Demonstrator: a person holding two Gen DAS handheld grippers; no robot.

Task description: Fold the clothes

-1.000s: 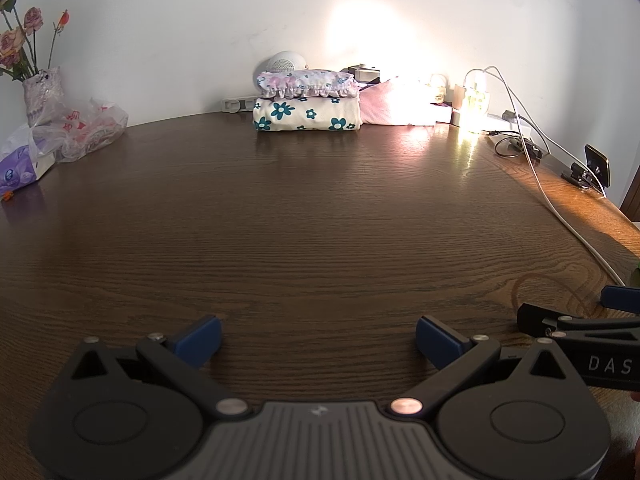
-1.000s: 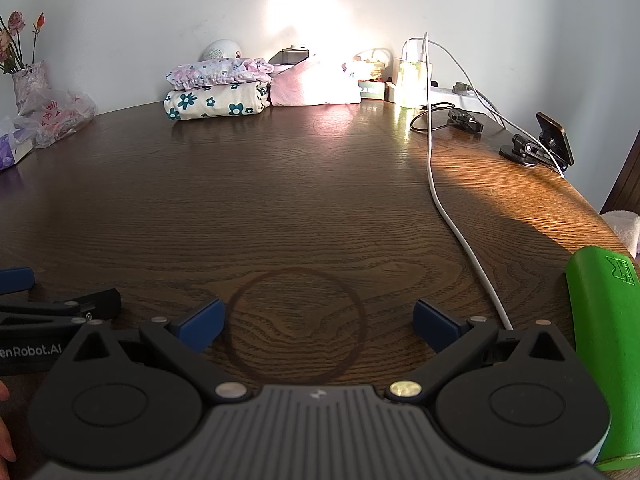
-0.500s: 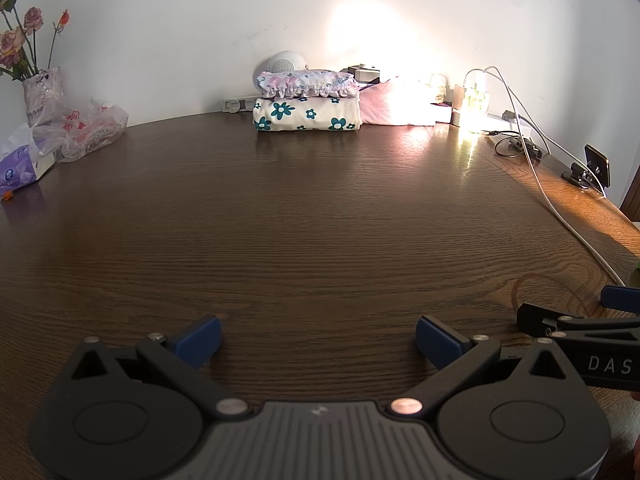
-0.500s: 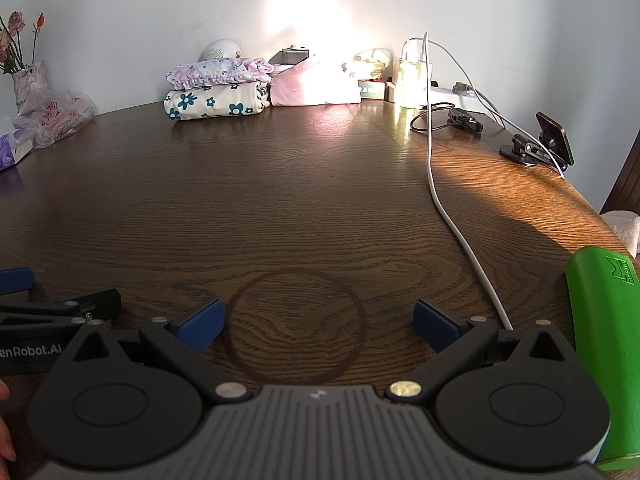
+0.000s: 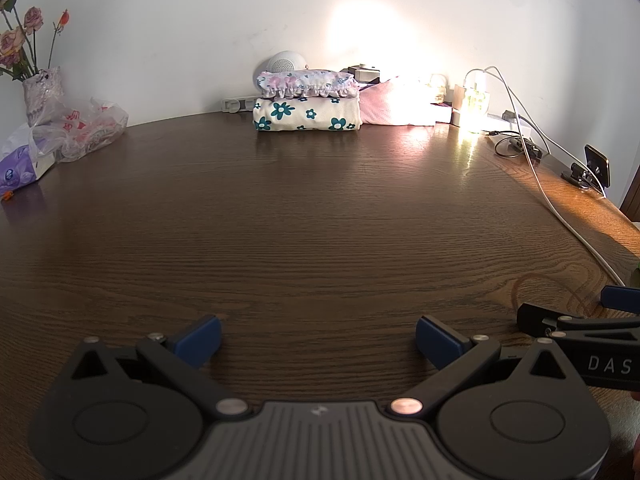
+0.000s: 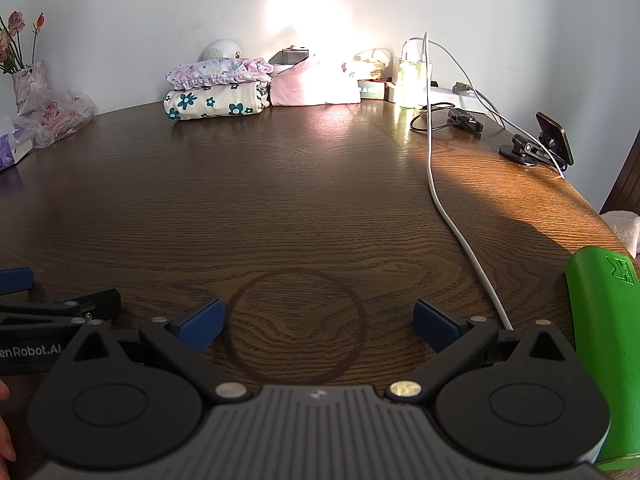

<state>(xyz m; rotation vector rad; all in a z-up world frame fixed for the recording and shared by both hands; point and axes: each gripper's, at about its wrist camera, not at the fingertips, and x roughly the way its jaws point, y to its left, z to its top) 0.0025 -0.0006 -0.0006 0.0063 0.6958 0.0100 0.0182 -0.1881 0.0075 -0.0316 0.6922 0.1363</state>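
On the far left we have a vase of flowers (image 5: 38, 92) and a crinkled plastic bag (image 5: 80, 128) near the table (image 5: 320, 220) edge, and a wide sweep of our left gripper (image 5: 318, 338) toward them could, we judge, tip the vase or drag the bag. That gripper sits low over the bare wood with its blue-tipped fingers spread wide and nothing between them. Straight ahead, against the wall and well apart from us, lies the folded clothes stack (image 5: 307, 104): a ruffled pink floral piece on top of a cream piece with teal flowers, and a pink garment (image 5: 396, 108) just beside it. No unfolded garment shows within reach, so the main risk we see is reaching far across and knocking the neat stack askew. Our right gripper (image 6: 316, 326) is likewise wide open and empty, above a dark ring mark (image 6: 296, 326) in the wood. Just to its right runs a white cable (image 6: 440, 200) toward the chargers at the wall; a finger could snag it and pull the gear down. A green case (image 6: 604, 360) lies close on the right and could get shoved off the edge.
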